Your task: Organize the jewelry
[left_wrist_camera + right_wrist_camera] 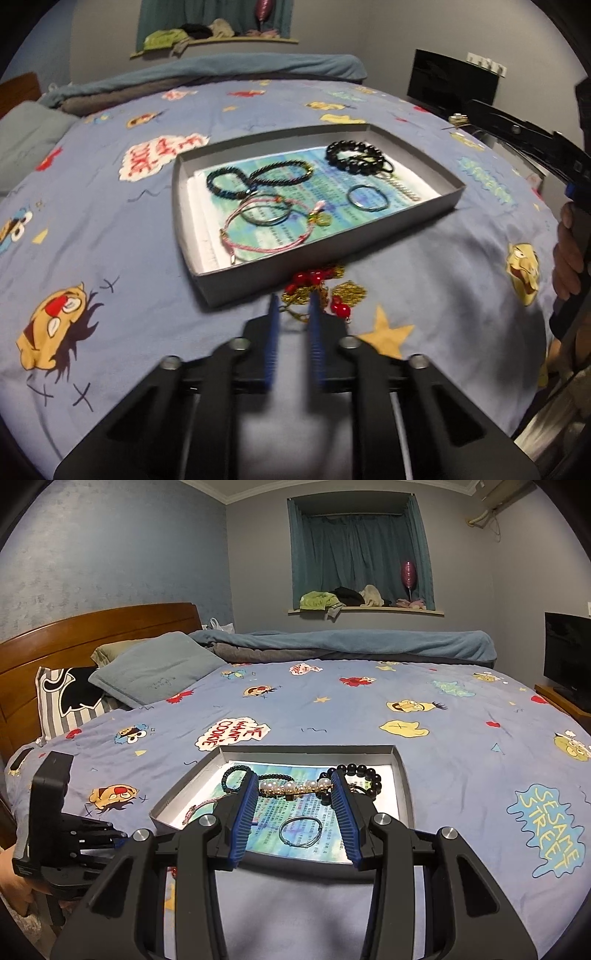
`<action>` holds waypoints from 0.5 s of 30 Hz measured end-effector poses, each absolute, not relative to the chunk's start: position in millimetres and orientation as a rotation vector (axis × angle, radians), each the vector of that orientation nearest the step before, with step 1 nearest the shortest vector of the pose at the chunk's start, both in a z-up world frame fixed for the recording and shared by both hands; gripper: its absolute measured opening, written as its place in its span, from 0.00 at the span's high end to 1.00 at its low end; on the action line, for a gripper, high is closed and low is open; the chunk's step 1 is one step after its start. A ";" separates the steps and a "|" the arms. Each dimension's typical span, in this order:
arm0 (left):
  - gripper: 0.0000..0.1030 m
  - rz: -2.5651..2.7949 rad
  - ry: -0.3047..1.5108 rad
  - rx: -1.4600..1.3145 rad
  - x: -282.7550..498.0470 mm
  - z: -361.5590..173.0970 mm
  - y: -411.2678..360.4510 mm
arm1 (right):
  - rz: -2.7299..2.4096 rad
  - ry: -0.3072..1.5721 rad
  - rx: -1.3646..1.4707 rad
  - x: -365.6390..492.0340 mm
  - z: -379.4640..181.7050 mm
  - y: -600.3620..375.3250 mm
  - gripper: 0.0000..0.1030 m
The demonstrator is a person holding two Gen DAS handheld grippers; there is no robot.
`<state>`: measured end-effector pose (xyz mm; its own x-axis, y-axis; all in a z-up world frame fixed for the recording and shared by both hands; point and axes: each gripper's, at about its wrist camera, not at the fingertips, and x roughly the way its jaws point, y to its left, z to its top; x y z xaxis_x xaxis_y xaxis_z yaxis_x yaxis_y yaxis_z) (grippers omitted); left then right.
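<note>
A grey tray (413, 218) on the bed holds several bracelets: a dark twisted one (258, 177), a black bead one (354, 157), a pink cord one (258, 232) and a thin ring-like one (367, 198). My left gripper (293, 306) is open, its tips around a gold chain with red beads (325, 291) lying just in front of the tray. My right gripper (295, 782) holds a pearl hair clip (295, 787) between its fingers above the tray (402, 786). The black bead bracelet (364, 775) and thin ring (301, 830) lie below.
The bed has a blue cartoon sheet (369, 709), pillows (155, 668) by the wooden headboard (92, 627) and a rolled blanket (351, 642) at the far side. A dark screen (569, 653) stands at the right. My left gripper shows in the right wrist view (74, 834).
</note>
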<state>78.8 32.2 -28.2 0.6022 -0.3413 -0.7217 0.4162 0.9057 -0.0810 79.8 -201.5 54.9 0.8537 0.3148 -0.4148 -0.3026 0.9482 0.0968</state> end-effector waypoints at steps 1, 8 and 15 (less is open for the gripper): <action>0.93 -0.438 0.810 0.104 76.7 -26.6 31.0 | 0.324 0.440 0.028 79.0 55.3 -201.8 0.60; 0.99 -0.486 0.716 0.120 54.6 -3.1 18.2 | 0.316 0.422 0.023 71.2 60.9 -205.8 0.60; 0.99 -0.481 0.556 0.129 46.1 46.8 4.9 | 0.299 0.409 0.038 71.8 67.1 -216.8 0.60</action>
